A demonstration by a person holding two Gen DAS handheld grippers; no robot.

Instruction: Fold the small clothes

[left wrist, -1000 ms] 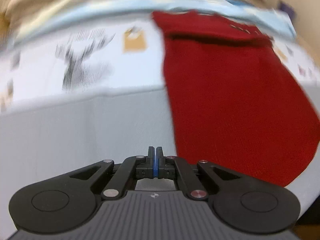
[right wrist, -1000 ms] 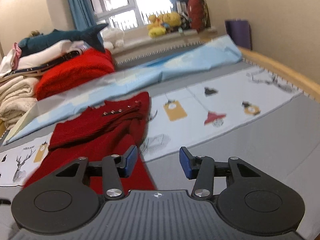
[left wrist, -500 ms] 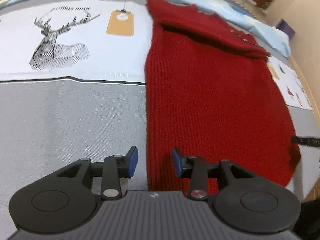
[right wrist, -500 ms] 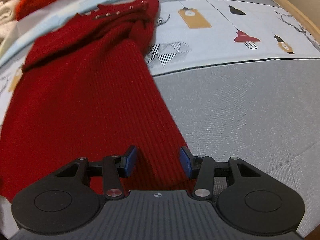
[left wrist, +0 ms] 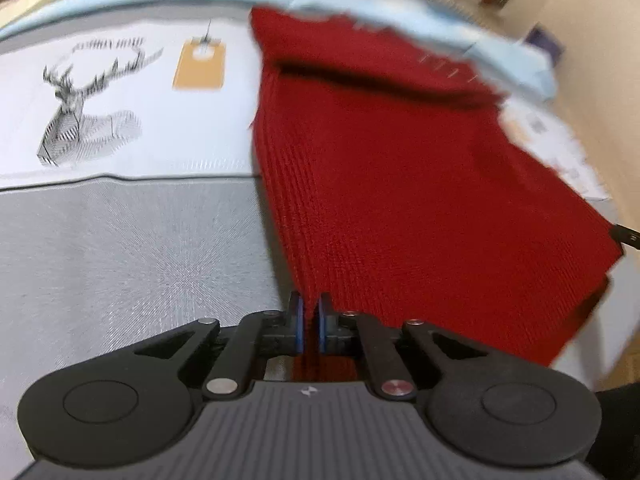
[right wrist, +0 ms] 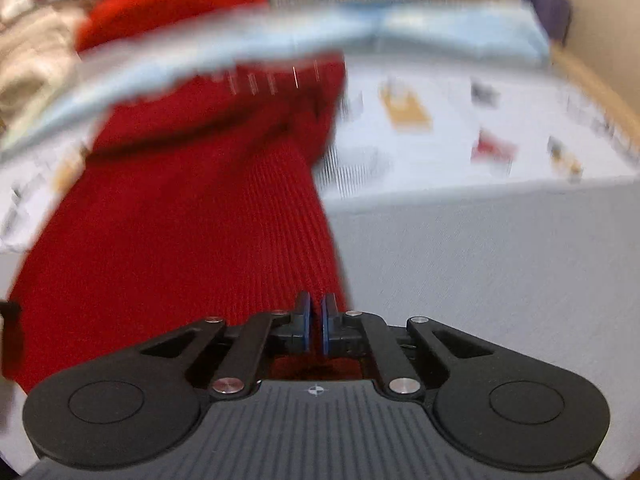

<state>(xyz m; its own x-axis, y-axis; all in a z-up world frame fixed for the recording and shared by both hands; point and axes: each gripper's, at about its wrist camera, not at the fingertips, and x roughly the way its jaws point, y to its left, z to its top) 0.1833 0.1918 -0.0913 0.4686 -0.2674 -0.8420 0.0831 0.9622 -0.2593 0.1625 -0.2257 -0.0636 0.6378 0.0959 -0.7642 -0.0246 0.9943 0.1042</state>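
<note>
A dark red knitted garment (left wrist: 400,184) lies lengthwise on the bed, its top part folded down at the far end. My left gripper (left wrist: 310,318) is shut on the garment's near left corner, with red knit pinched between the blue pads. In the right wrist view the same garment (right wrist: 192,232) fills the left half. My right gripper (right wrist: 316,320) is shut on its near right corner. Both views are blurred by motion.
The bed sheet (left wrist: 120,248) is grey near me and white with printed figures further away, among them a deer (left wrist: 80,108). A light blue quilt (right wrist: 320,36) lies across the back. Piled clothes (right wrist: 160,4) sit behind it. The bed's wooden edge (right wrist: 600,92) is at right.
Half a second ago both grippers were open around the garment's near hem corners. Both have shut on the knit, and both views have tilted upward and blurred.
</note>
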